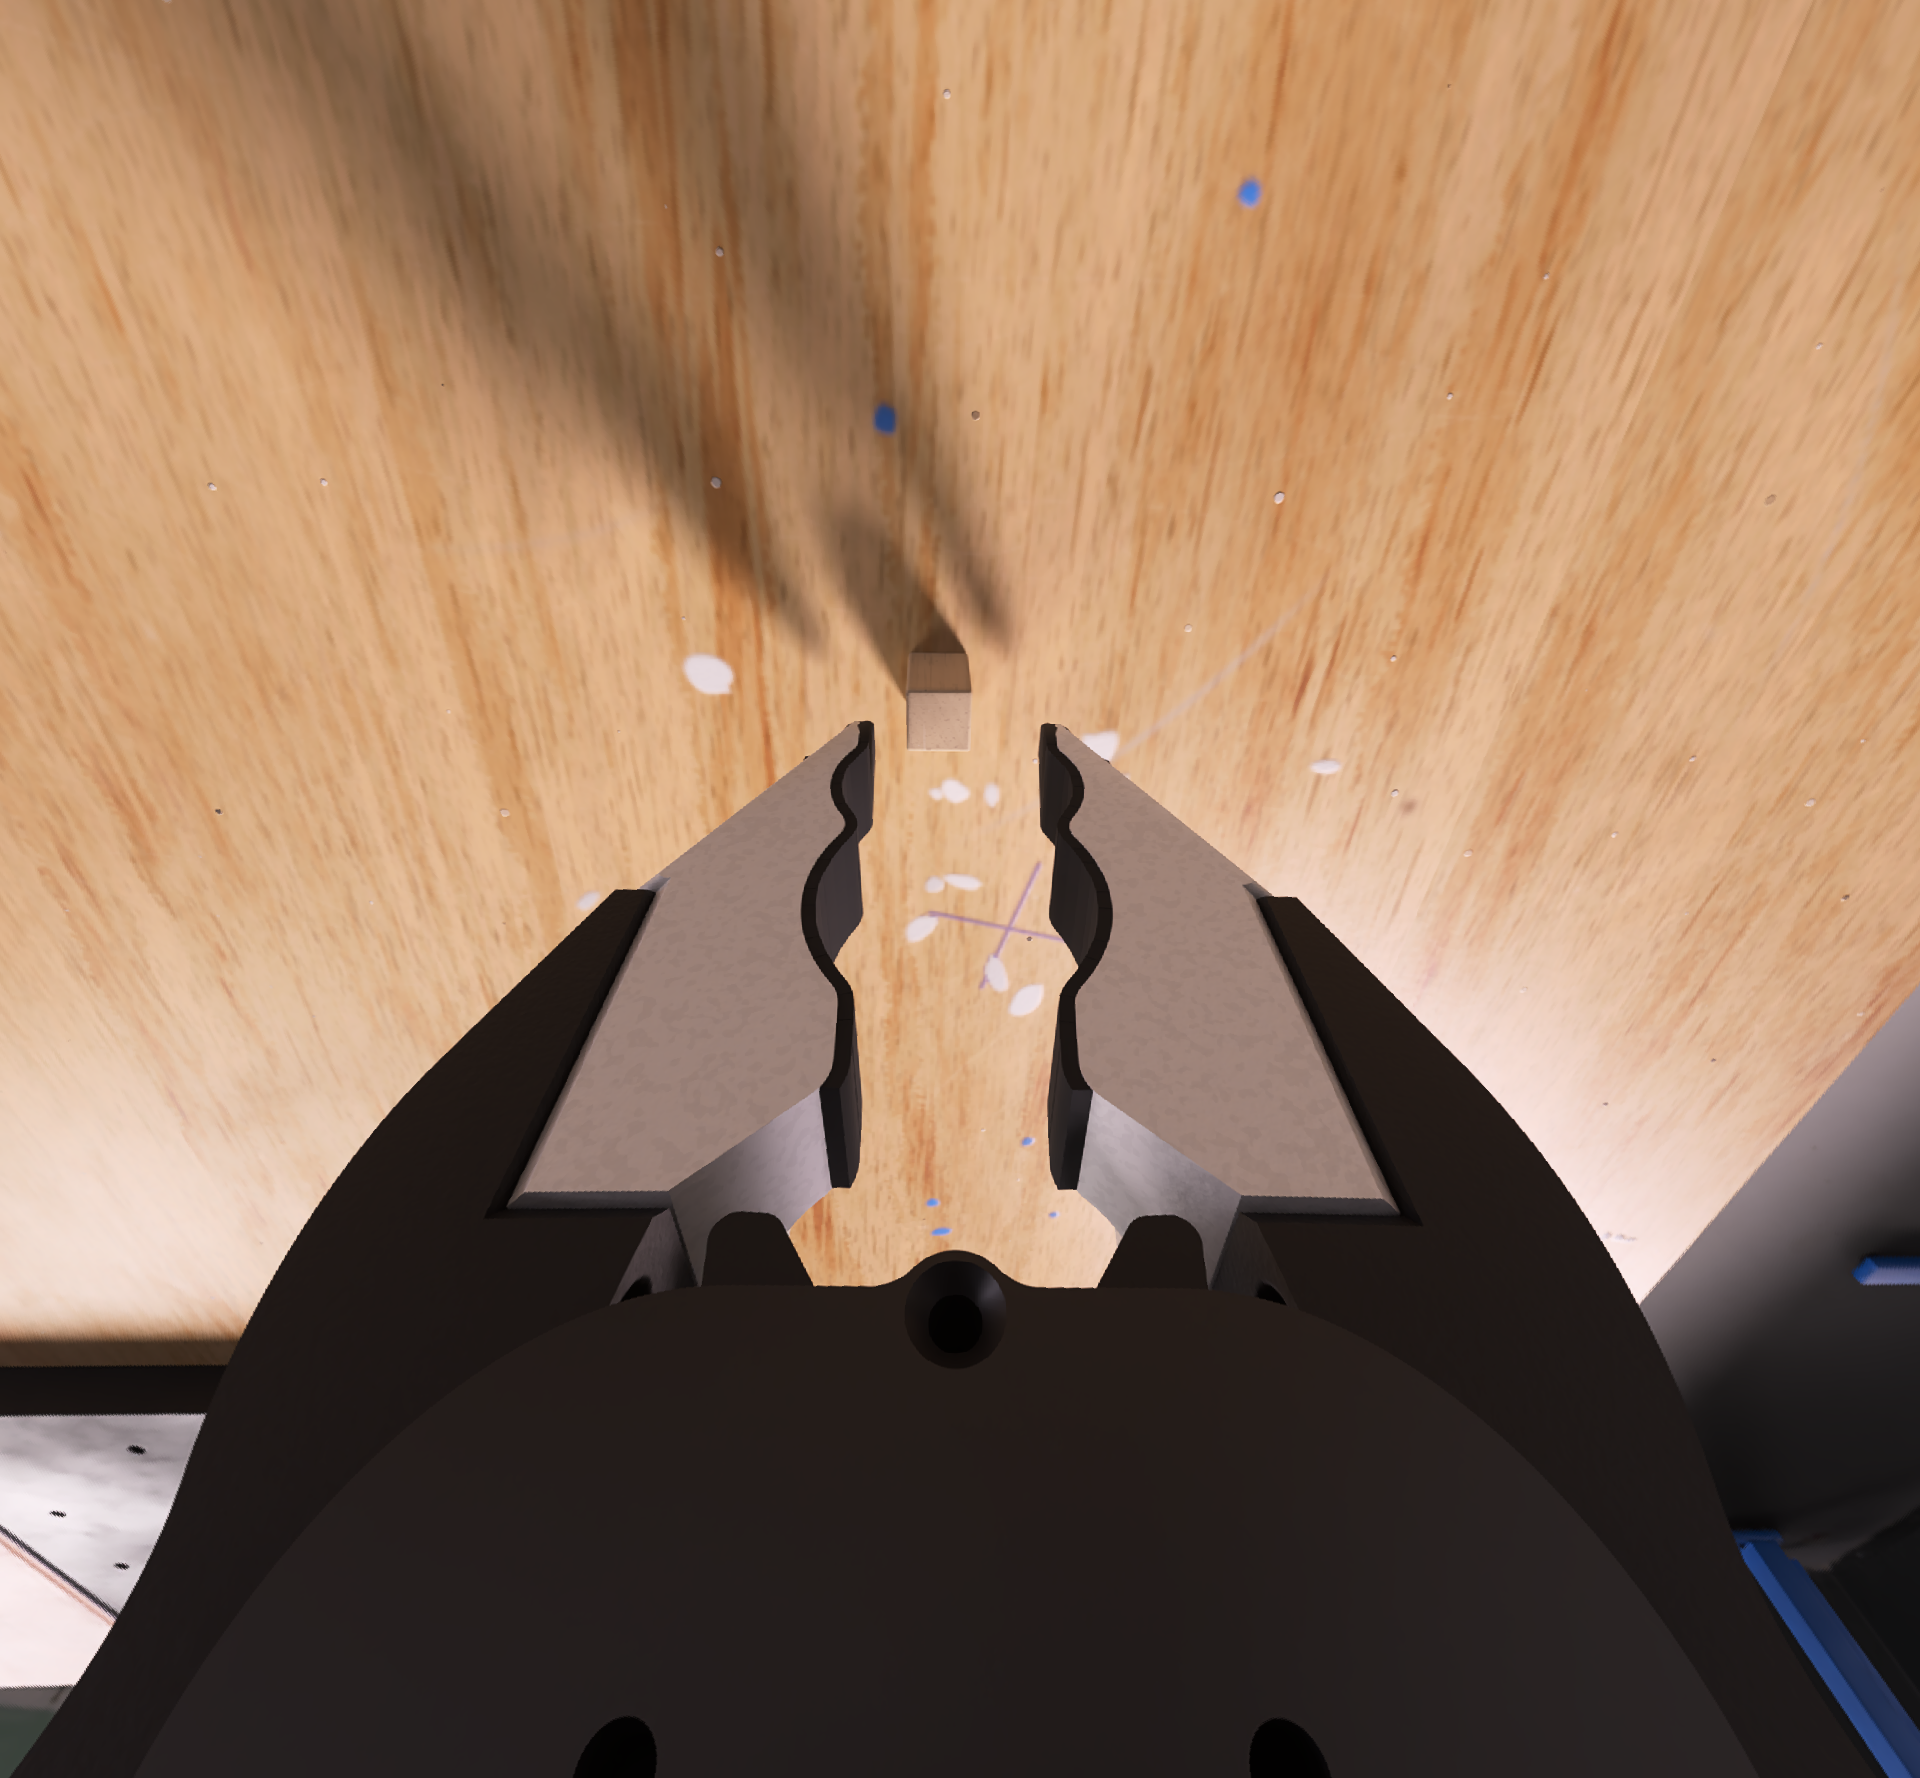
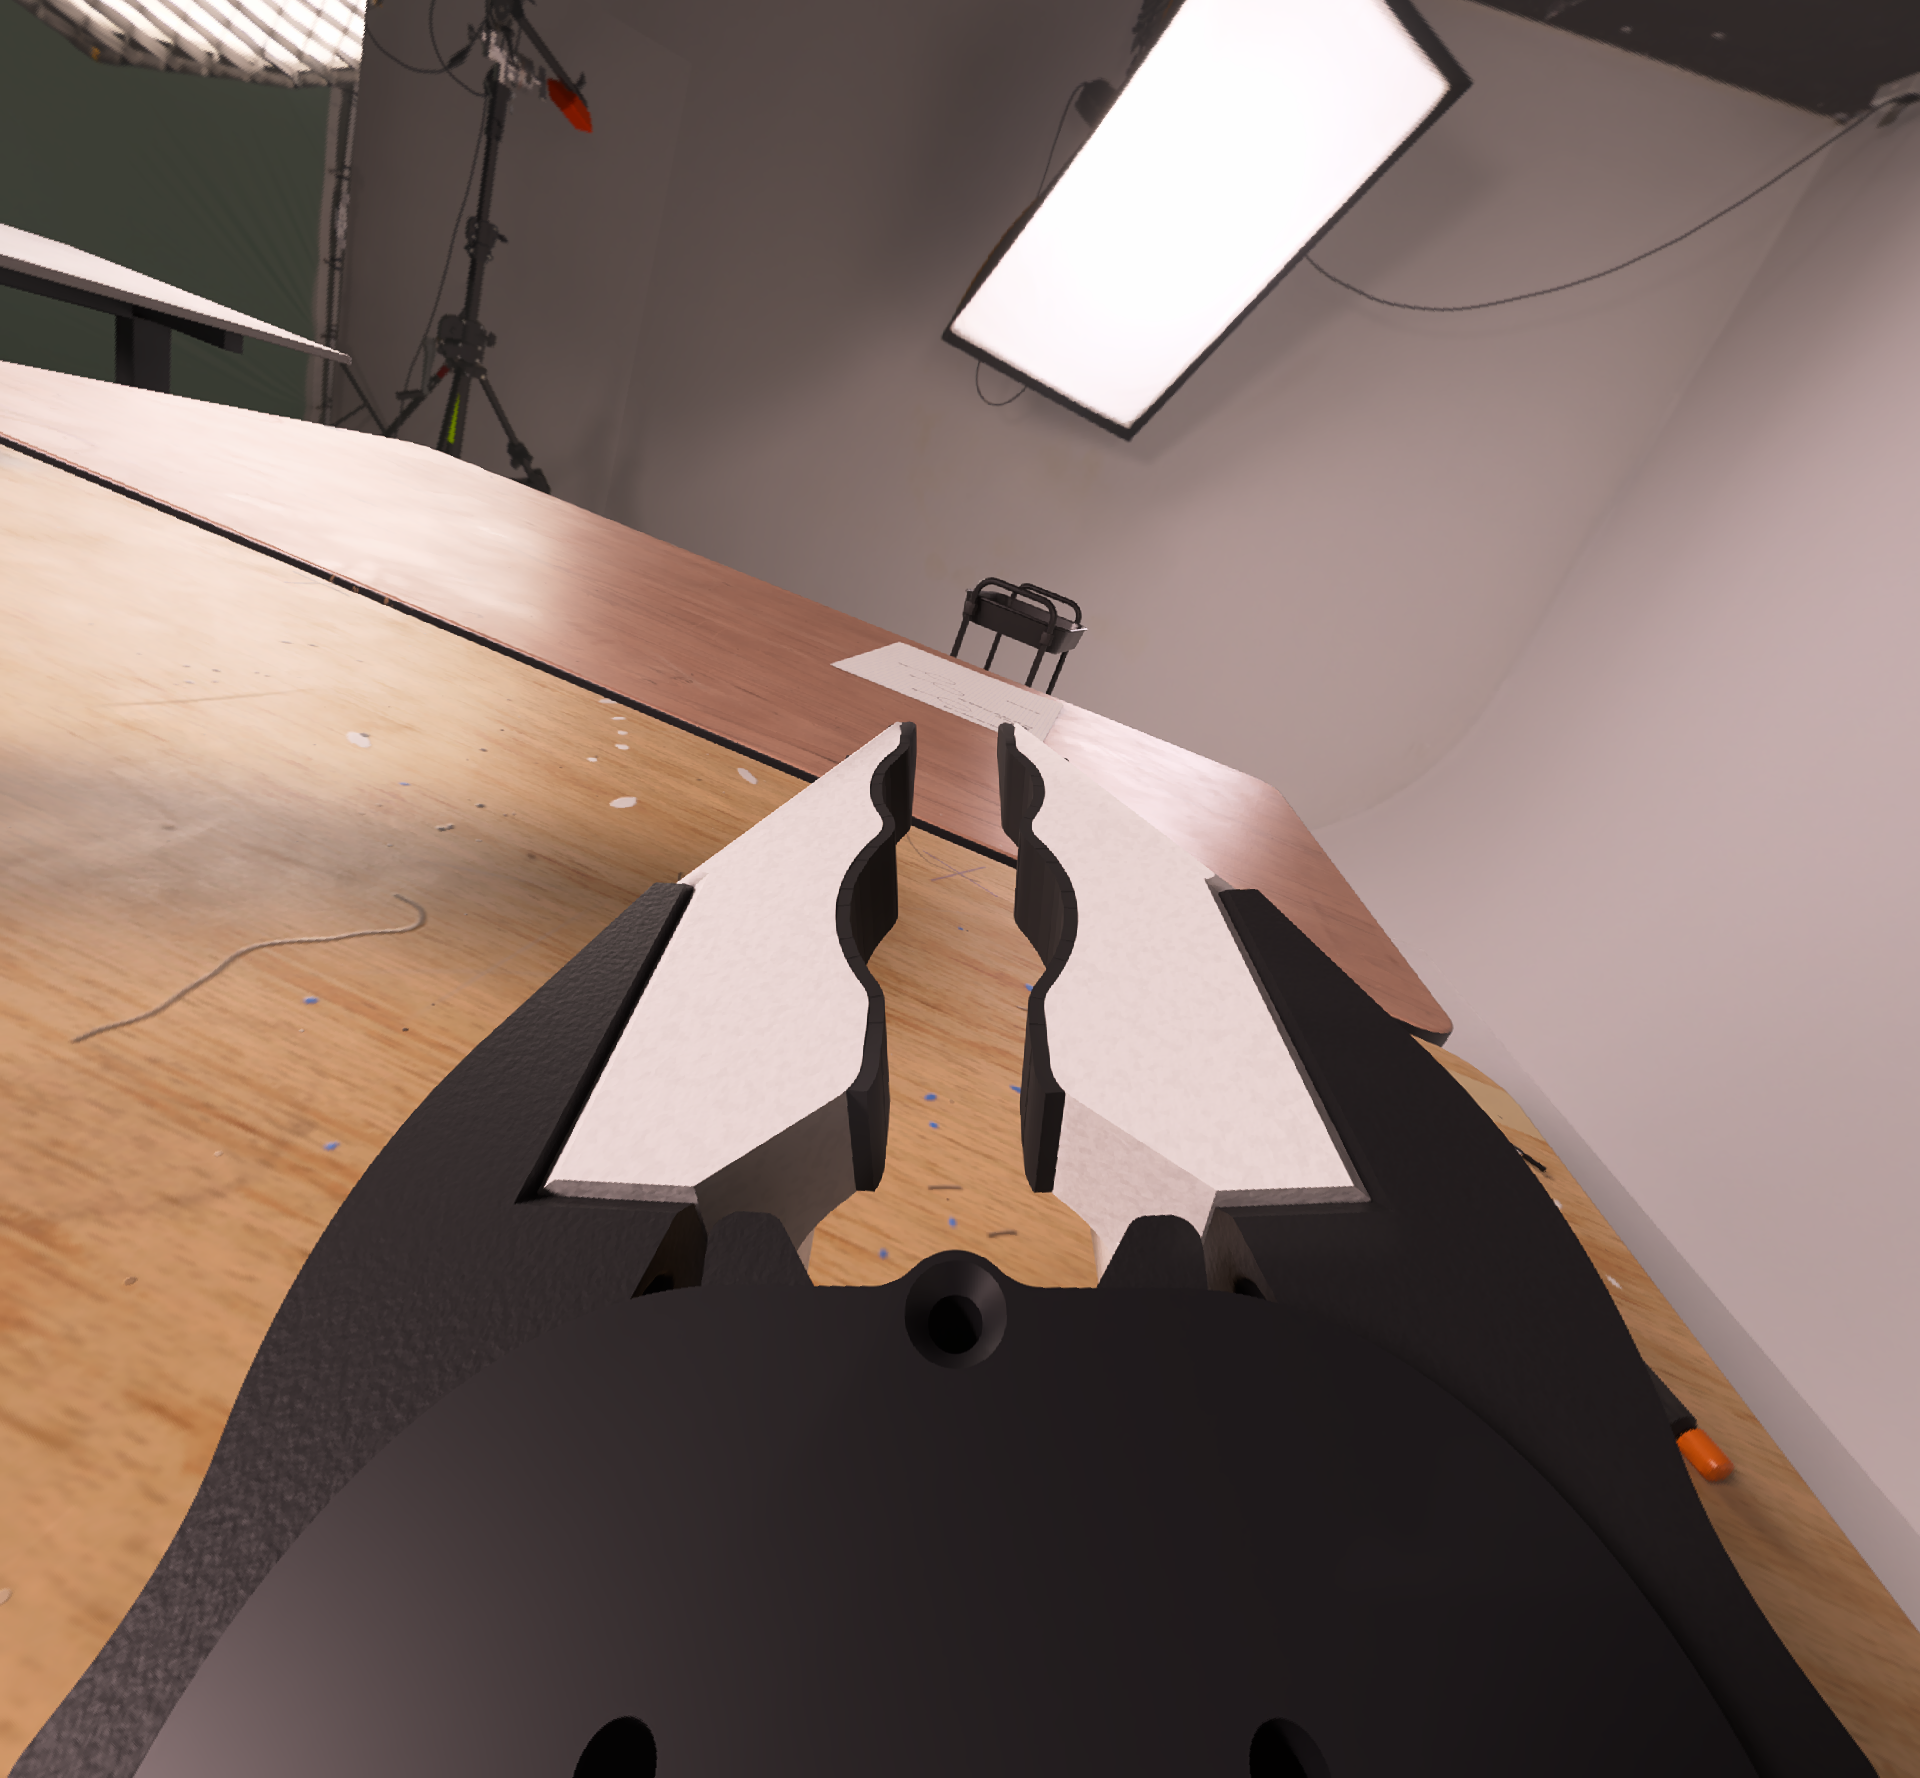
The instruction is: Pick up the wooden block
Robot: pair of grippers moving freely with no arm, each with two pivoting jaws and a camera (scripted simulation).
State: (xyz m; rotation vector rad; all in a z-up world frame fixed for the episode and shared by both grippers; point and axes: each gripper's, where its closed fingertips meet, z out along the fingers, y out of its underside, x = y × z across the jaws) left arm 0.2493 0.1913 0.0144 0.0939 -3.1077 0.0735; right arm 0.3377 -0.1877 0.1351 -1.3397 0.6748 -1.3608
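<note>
A small pale wooden block [image 1: 938, 702] stands on the plywood table [image 1: 1455, 481] in the left wrist view. My left gripper [image 1: 956, 741] is open and empty, its fingertips just short of the block, which lies slightly left of the gap's centre line. The gripper's shadow falls on the table beyond the block. My right gripper [image 2: 956, 741] is open with a narrower gap and holds nothing; it points over the table toward a wall. The block does not show in the right wrist view.
White and blue paint specks [image 1: 709, 674] dot the plywood. The table edge [image 1: 1766, 1157] runs at lower right. In the right wrist view a reddish-brown table [image 2: 727, 606] with a sheet of paper [image 2: 951, 681], a black wire basket [image 2: 1023, 622], a light stand [image 2: 483, 253] and an orange item [image 2: 1704, 1453].
</note>
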